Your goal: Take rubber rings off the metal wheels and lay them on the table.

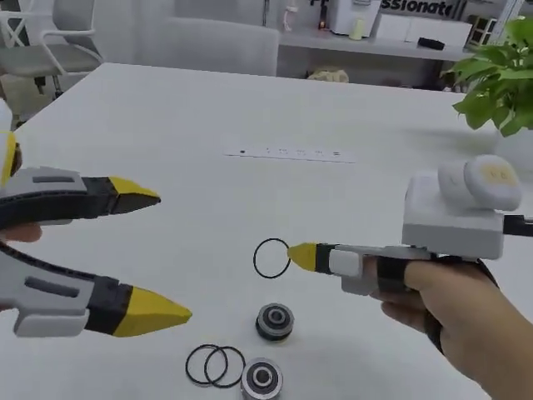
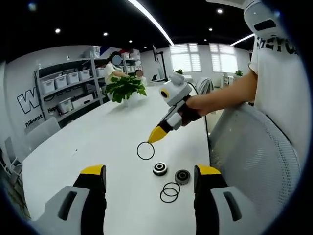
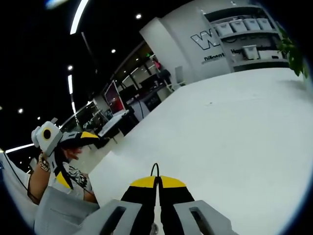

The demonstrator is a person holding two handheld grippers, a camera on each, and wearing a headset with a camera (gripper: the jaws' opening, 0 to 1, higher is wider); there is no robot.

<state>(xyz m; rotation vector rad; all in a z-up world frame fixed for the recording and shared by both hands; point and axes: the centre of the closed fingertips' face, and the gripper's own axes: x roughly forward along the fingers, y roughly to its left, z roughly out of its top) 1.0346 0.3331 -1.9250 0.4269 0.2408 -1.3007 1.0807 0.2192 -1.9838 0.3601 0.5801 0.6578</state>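
Pinching a thin black rubber ring (image 1: 255, 259) by one side, the right gripper (image 1: 300, 256) is closed tight on it and appears to hold it in the air over the white table (image 1: 250, 117), the loop standing free beyond the yellow tips. Opposite, the left gripper (image 1: 171, 257) has its jaws spread wide with nothing between them. Nearer the person, toward the table's near edge, sit two metal wheels (image 1: 275, 321), one just beside the other, and next to them two more rings (image 1: 186, 365) lie flat and overlapped. Whether either wheel wears a ring cannot be made out. The grip takes in little of the band, so a jolt could let it slip early. Let go from up there, the springy loop may well bounce or roll. With the near edge close, it could go off the table, or land across a wheel or the laid pair and tangle. Lowering first would likely cut that risk.
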